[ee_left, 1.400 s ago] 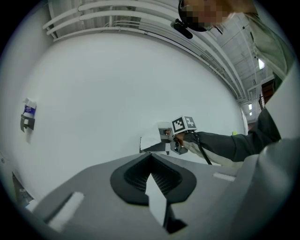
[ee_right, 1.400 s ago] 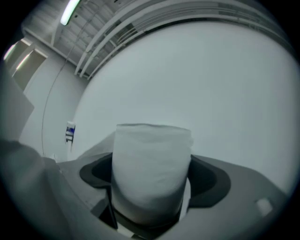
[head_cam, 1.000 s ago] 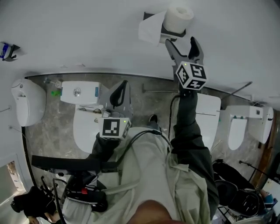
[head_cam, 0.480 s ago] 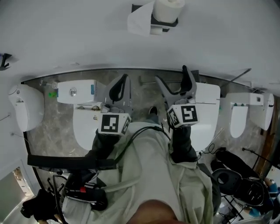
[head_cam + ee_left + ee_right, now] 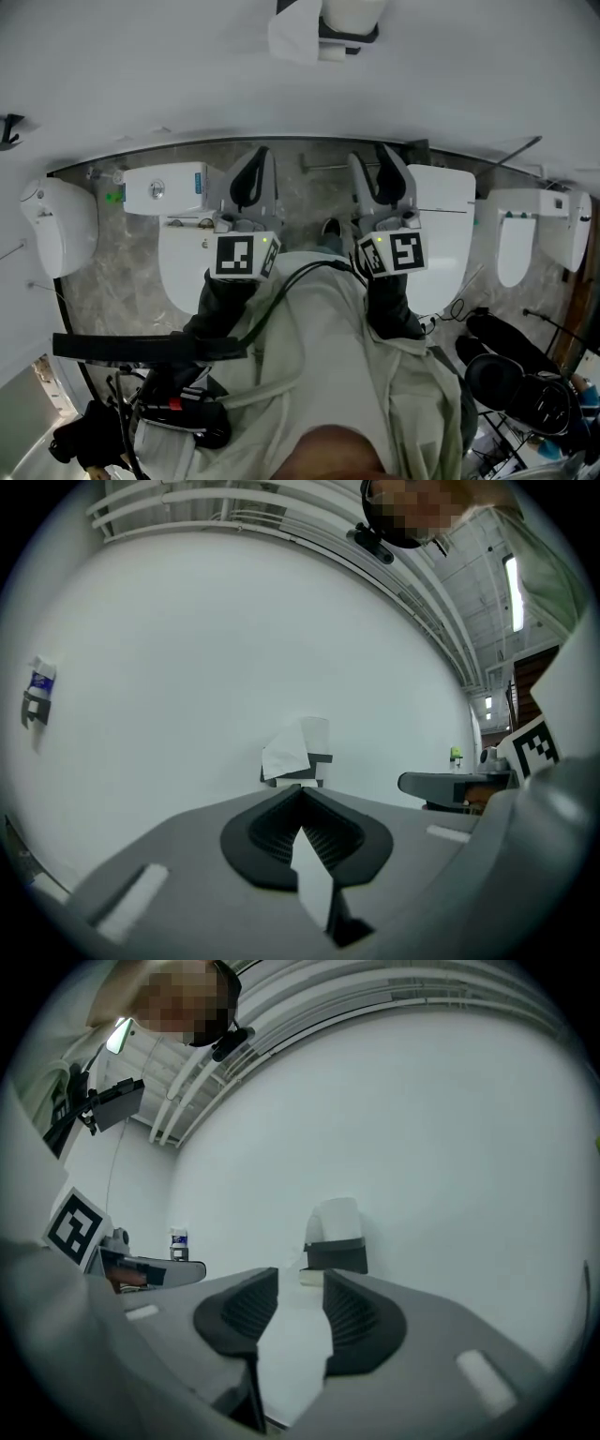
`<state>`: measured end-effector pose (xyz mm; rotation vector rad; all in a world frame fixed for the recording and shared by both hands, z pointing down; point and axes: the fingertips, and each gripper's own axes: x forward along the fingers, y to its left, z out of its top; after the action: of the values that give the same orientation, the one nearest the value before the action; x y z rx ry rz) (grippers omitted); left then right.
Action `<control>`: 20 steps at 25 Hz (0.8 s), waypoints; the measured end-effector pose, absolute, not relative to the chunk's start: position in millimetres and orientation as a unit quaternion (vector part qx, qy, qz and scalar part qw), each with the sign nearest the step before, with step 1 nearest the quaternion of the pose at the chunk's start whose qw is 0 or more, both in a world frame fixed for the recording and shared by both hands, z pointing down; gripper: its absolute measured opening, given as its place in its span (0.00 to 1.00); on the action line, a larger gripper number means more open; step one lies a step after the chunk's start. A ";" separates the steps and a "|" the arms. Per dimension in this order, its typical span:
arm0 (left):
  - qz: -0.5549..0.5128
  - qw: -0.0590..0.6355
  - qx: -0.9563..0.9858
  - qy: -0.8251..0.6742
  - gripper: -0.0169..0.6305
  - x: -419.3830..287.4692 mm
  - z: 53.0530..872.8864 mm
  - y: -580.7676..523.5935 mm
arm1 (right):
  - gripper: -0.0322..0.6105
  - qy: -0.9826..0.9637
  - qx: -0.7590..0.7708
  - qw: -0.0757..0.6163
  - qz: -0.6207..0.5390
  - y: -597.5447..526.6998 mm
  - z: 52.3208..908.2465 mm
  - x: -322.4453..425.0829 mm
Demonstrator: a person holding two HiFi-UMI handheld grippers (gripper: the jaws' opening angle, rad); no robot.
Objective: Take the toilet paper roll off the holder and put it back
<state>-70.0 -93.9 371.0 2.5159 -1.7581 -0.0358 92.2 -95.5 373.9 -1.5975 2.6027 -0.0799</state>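
Note:
The white toilet paper roll (image 5: 349,11) sits on its black holder (image 5: 349,35) on the white wall, with a loose sheet (image 5: 294,39) hanging to its left. Both grippers are held low and well short of the wall, side by side. My left gripper (image 5: 255,171) is shut with nothing in it. My right gripper (image 5: 375,173) is closing with a narrow gap between its jaws and nothing in it. The left gripper view shows the roll (image 5: 314,735) beyond the shut left gripper (image 5: 302,797). The right gripper view shows the roll (image 5: 337,1220) and holder (image 5: 336,1254) beyond the right gripper (image 5: 300,1286).
White toilets stand on the grey marbled floor: one under the left gripper (image 5: 178,272) with its tank (image 5: 164,192), one at the right (image 5: 448,234), others at the far left (image 5: 58,225) and far right (image 5: 530,258). Black bags and cables (image 5: 511,384) lie at the lower right.
My right gripper came down from just below the roll to hang beside the left gripper, and its jaws narrowed. The roll stayed on the holder. The left gripper barely moved.

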 end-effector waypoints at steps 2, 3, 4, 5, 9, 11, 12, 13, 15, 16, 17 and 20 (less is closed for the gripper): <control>-0.010 0.036 0.818 -0.574 0.04 -69.4 370.4 -92.1 | 0.18 0.851 -0.522 0.050 -0.014 -92.0 367.6 94.8; -0.009 0.036 0.818 -0.574 0.04 -69.2 370.3 -90.9 | 0.10 0.851 -0.522 0.051 -0.010 -90.2 366.2 95.5; -0.009 0.035 0.818 -0.574 0.04 -68.9 370.7 -89.6 | 0.05 0.851 -0.523 0.049 -0.007 -88.8 366.3 95.9; -0.009 0.035 0.818 -0.574 0.04 -68.3 371.3 -88.4 | 0.05 0.851 -0.523 0.045 -0.004 -87.7 367.5 95.8; -0.008 0.035 0.819 -0.573 0.04 -64.8 373.3 -86.4 | 0.05 0.852 -0.522 0.027 0.003 -85.7 371.2 93.6; -0.007 0.036 0.820 -0.572 0.04 -63.2 372.7 -86.5 | 0.05 0.853 -0.522 0.022 0.004 -85.3 371.2 92.6; -0.006 0.037 0.820 -0.571 0.04 -62.5 372.7 -86.1 | 0.05 0.853 -0.521 0.019 0.005 -84.7 371.3 92.1; -0.005 0.037 0.821 -0.570 0.04 -62.1 373.2 -85.5 | 0.05 0.854 -0.521 0.018 0.005 -83.8 371.6 91.3; -0.002 0.037 0.822 -0.569 0.04 -62.0 375.0 -84.0 | 0.05 0.854 -0.520 0.017 0.005 -81.7 372.8 89.5; -0.002 0.036 0.823 -0.568 0.04 -61.7 375.9 -83.6 | 0.05 0.854 -0.520 0.017 0.005 -80.9 373.6 89.4; -0.002 0.036 0.823 -0.567 0.04 -60.9 376.7 -83.6 | 0.05 0.853 -0.521 0.018 0.004 -80.2 374.5 89.9; 0.001 0.036 0.826 -0.563 0.04 -57.1 378.1 -84.7 | 0.05 0.851 -0.524 0.019 -0.001 -79.1 377.9 93.5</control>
<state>-57.1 -84.7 378.1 2.5355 -1.7297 0.0025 93.5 -79.1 377.9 -1.6272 2.6424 -0.0037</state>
